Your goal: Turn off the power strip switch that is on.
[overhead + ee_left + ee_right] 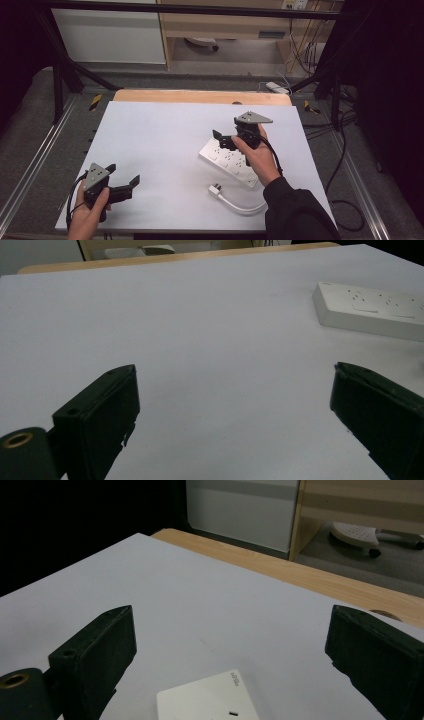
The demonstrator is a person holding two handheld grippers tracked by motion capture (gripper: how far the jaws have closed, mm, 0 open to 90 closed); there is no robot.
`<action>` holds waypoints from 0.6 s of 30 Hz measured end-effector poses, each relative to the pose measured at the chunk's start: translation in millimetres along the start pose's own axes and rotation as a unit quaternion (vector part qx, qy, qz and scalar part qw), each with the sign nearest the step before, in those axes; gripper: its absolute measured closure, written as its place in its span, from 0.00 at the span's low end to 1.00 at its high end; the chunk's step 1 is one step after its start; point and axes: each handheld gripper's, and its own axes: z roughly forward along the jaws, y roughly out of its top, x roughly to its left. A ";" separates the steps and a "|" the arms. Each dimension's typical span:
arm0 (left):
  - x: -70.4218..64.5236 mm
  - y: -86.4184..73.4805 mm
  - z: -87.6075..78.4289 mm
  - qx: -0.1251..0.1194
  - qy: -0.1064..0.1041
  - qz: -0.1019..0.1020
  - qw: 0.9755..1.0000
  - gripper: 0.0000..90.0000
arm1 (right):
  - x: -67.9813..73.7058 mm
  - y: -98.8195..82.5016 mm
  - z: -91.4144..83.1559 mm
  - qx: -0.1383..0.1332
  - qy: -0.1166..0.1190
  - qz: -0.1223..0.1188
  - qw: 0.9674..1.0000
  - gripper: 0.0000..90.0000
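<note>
A flat white plastic power strip (231, 161) is lying right of centre on the white-topped table (160, 145), its white plug (215, 189) loose nearby. The right gripper (226, 138) is being held over its far end, jaws released and empty; squaring them across the strip's width would likely help. The left gripper (123, 181) is waiting, spread, well apart.
</note>
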 end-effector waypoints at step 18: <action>-0.2 0.2 0.4 -0.001 0.000 0.002 1.000 0.06 | -35.2 5.8 -61.2 -0.063 -0.033 -0.012 0.997 0.10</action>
